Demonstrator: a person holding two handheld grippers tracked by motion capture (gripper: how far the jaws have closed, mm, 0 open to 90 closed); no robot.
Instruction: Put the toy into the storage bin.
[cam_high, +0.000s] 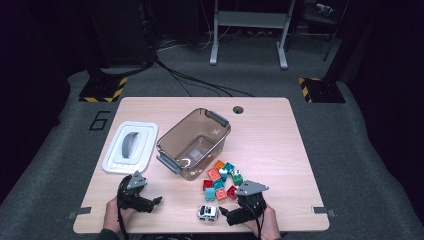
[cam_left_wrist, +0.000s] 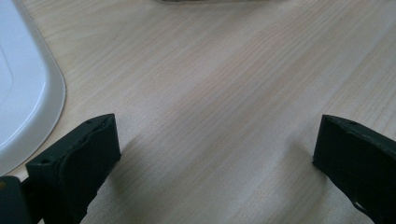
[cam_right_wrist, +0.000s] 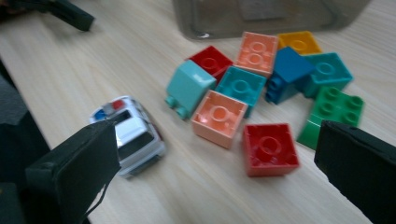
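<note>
A heap of toy bricks (cam_high: 222, 180) in red, orange, teal, blue and green lies on the wooden table (cam_high: 270, 135), just in front of a clear plastic bin (cam_high: 172, 136). A small white police car (cam_high: 207, 212) stands near the table's front edge. My right gripper (cam_high: 226, 215) is low beside the car, pointing left, open and holding nothing. In the right gripper view its jaws (cam_right_wrist: 215, 172) stand wide, with the car (cam_right_wrist: 133, 135) by the left jaw and a red brick (cam_right_wrist: 271, 149) ahead. My left gripper (cam_high: 154, 204) is open over bare wood (cam_left_wrist: 215, 154).
A white lid (cam_high: 147, 145) with a grey handle lies left of the bin; its edge (cam_left_wrist: 23, 93) appears in the left gripper view. The bin's wall (cam_right_wrist: 261, 18) stands behind the bricks. A cable hole (cam_high: 238, 109) sits at the table's far edge.
</note>
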